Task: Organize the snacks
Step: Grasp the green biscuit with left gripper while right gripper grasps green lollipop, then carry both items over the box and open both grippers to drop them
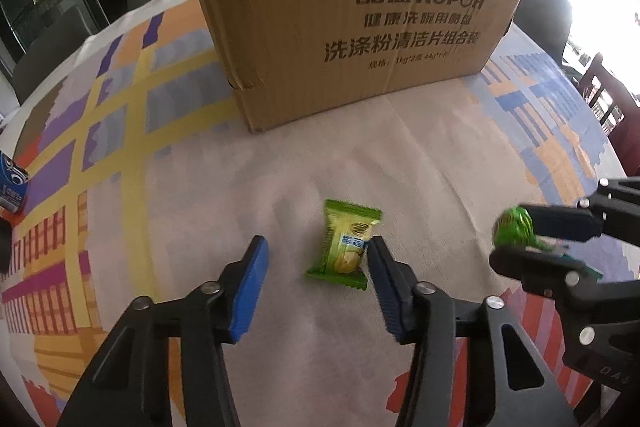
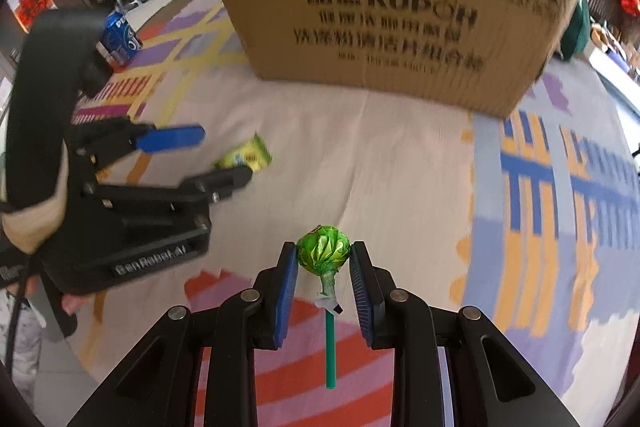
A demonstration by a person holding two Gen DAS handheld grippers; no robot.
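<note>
The right tool (image 2: 324,259) grips a green-wrapped lollipop (image 2: 323,251) by its head between both blue pads, stick pointing back toward the camera. The left tool (image 1: 318,259) stands partly open over a green snack packet (image 1: 346,243) lying on the patterned worktop (image 1: 120,163); its right pad is at the packet's edge. A cardboard box (image 1: 352,15) stands beyond.

The top of the cardboard box (image 1: 360,11) is cut off, so its inside is hidden. Far left of the left gripper (image 1: 316,263), the picture edge cuts a blue can (image 1: 12,187). The box print looks blurry from the right gripper (image 2: 324,259).
</note>
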